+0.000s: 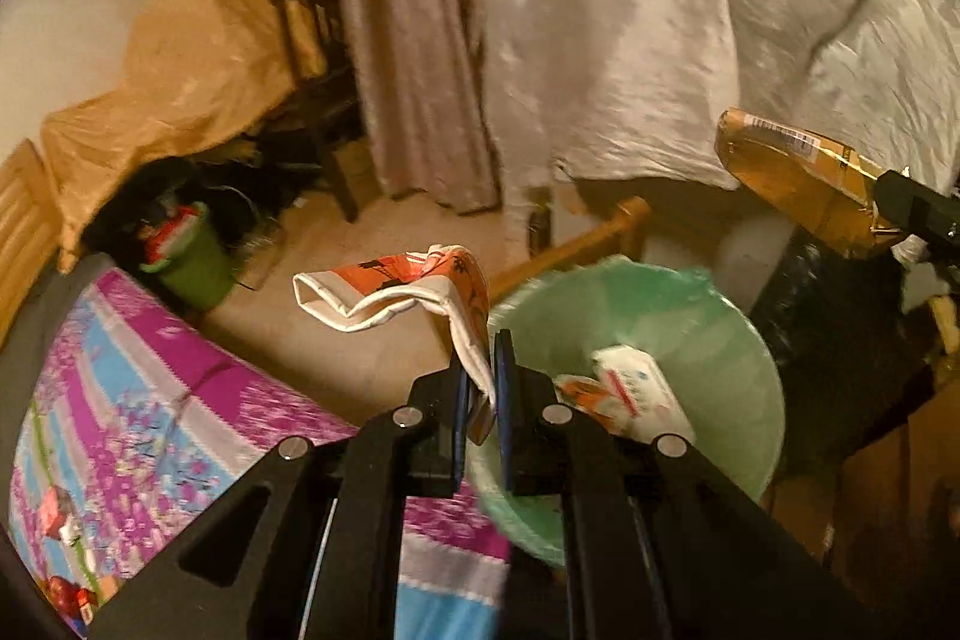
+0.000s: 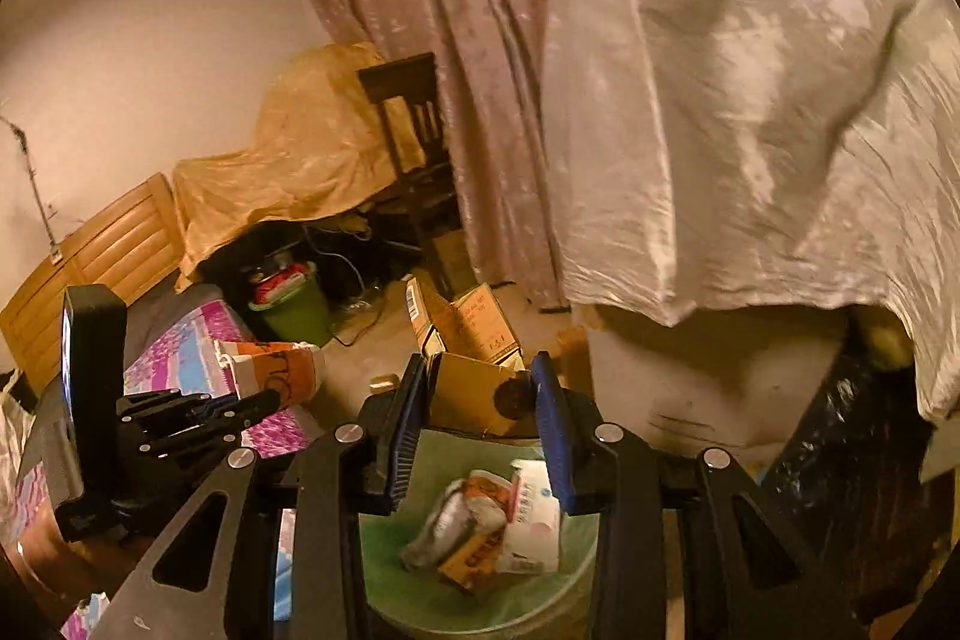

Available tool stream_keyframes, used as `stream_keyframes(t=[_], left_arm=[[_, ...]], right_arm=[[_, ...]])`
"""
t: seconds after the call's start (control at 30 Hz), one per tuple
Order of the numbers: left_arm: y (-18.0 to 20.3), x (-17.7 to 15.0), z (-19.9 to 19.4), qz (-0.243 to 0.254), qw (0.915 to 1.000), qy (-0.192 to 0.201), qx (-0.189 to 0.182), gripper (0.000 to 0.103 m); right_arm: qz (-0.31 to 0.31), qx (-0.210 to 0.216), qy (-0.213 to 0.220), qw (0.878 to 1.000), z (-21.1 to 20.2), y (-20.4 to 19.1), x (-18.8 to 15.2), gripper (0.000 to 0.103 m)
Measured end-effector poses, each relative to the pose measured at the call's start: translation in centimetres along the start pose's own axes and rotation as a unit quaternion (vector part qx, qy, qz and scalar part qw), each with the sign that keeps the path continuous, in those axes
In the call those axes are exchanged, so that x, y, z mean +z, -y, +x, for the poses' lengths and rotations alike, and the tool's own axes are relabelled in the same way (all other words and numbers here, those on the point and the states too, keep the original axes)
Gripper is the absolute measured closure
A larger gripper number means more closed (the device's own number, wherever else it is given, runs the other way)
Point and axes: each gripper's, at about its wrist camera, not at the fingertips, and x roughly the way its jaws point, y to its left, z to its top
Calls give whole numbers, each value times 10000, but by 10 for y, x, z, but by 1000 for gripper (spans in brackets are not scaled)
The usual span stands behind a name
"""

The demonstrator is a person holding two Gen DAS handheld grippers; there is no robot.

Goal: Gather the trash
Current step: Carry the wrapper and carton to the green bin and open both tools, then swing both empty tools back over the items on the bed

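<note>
Clearly crumpled orange-and-white wrapper (image 1: 420,292)

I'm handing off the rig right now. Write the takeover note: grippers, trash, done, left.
Left gripper: shut on the orange-and-white carton, held beside the bin's rim, over the floor.
Right gripper: shut on the cardboard box, held above the bin.
Done: several wrappers already lie in the bin.
Left: drop the box in, swing the carton over the bin and release it. More small items seem to lie on the bedspread.
</note>
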Motion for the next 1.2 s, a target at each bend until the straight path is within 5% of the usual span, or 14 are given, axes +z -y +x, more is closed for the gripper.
stream_keyframes(t=[0.43,0.47,0.53,0.9,1.2], left_arm=[[29,1,20,270,9984,-222,-444,93],[29,1,23,219,9977,-281,-582,88],[24,1,27,50,9976,-352,-592,36],[-3,-14,17,-602,9973,-213,-371,36],[-63,-82,-33,-1162,9893,142,877,36]], right_arm=[[390,248,-252,9986,12,3,-15,61],[446,329,-322,9979,17,4,-17,54],[432,272,-413,9978,24,5,-19,34],[397,252,-274,9985,27,0,-25,41],[-64,484,257,9985,18,-59,-38,41]])
